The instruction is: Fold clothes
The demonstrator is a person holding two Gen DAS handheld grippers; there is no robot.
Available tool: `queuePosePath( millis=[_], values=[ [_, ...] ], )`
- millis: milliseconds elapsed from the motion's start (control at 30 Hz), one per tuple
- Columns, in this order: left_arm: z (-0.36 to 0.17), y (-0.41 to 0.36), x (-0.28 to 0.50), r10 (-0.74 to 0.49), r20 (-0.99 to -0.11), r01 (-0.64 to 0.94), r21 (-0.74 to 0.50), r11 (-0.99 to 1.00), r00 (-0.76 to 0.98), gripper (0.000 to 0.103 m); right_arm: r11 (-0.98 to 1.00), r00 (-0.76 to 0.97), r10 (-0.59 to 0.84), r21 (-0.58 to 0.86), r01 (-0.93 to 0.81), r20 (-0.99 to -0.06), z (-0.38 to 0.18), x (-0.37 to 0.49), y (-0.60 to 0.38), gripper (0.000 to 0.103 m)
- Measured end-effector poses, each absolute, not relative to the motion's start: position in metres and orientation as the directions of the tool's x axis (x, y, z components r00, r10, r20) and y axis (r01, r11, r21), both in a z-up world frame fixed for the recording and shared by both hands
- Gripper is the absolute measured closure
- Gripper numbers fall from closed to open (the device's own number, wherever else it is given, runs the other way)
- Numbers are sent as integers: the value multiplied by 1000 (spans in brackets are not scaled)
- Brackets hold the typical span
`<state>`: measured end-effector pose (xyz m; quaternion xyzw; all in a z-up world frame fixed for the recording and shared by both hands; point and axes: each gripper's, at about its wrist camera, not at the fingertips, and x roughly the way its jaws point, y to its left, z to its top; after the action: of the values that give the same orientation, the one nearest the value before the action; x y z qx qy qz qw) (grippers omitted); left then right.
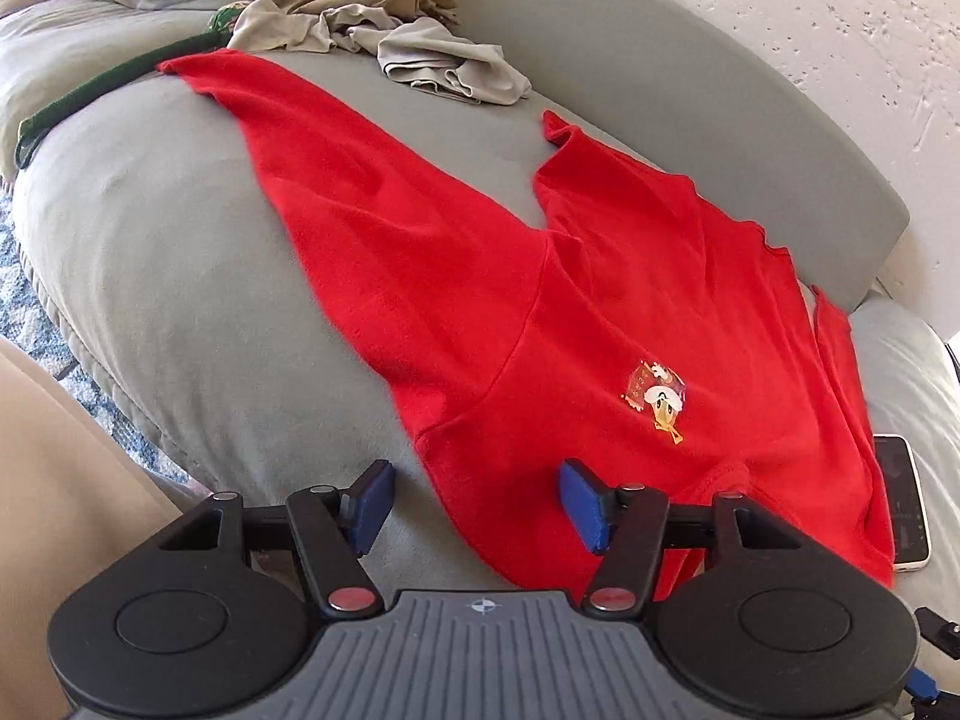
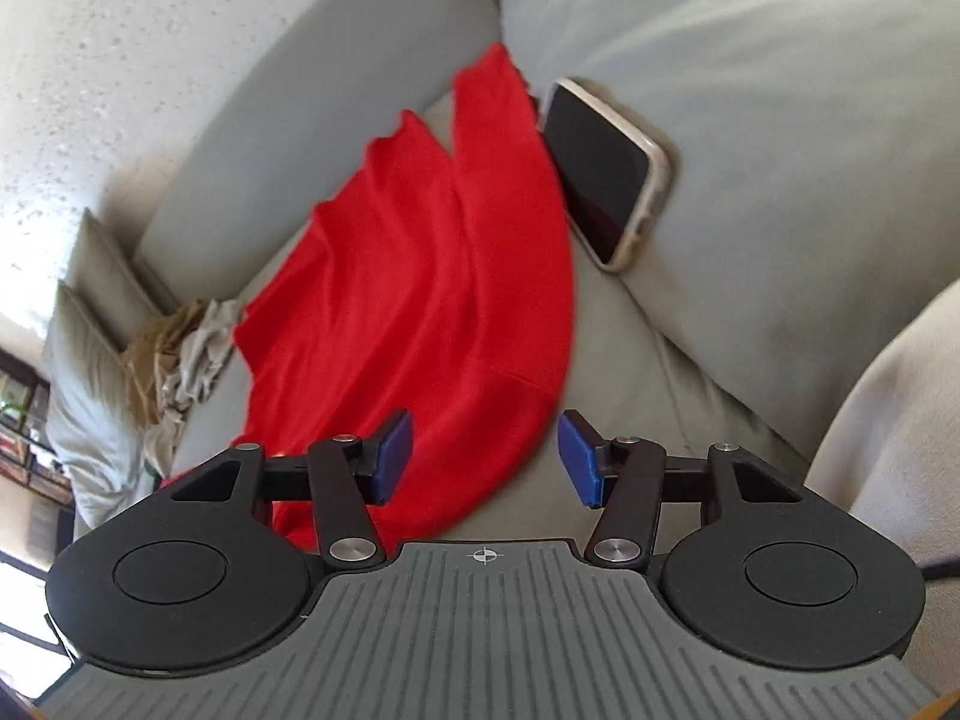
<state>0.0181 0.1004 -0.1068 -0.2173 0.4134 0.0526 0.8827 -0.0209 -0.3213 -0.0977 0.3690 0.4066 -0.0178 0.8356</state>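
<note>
Bright daylight, fisheye-warped edges, slight blur

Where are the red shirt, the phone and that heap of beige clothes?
red shirt [image 1: 600,312]: left wrist view, chest area.
phone [image 2: 600,168]: right wrist view, dark screen.
heap of beige clothes [image 1: 444,54]: left wrist view, crumpled grey-beige garment.

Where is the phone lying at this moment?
The phone lies screen up on the sofa cushion, touching the edge of the red shirt. It appears upper middle in the right wrist view and at the right edge of the left wrist view.
</note>
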Motion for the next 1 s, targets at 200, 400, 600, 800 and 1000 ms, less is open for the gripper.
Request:
queuePosePath(
  millis=[200, 400, 600, 800, 1000],
  values=[
    [-99, 95, 16, -36, -752, -315, -318, 894, 659, 63, 731, 686, 268, 606, 312, -677, -127, -3, -331, 47],
    [-87, 71, 24, 27, -751, -237, -173, 956, 659, 101, 784, 663, 320, 582, 216, -677, -126, 14, -310, 97],
    [-79, 64, 18, 70, -789, -220, -84, 972, 611, 101, 861, 732, 144, 449, 240, -666, -93, -10, -310, 100],
    [-82, 57, 16, 71, -852, -174, -24, 984, 518, 95, 877, 642, 47, 340, 340, -765, -99, -10, -327, 103],
    [-40, 46, 3, -69, -799, -38, -114, 993, 598, 63, 882, 688, 87, 377, 282, -721, -65, -13, -326, 97]
  ],
)
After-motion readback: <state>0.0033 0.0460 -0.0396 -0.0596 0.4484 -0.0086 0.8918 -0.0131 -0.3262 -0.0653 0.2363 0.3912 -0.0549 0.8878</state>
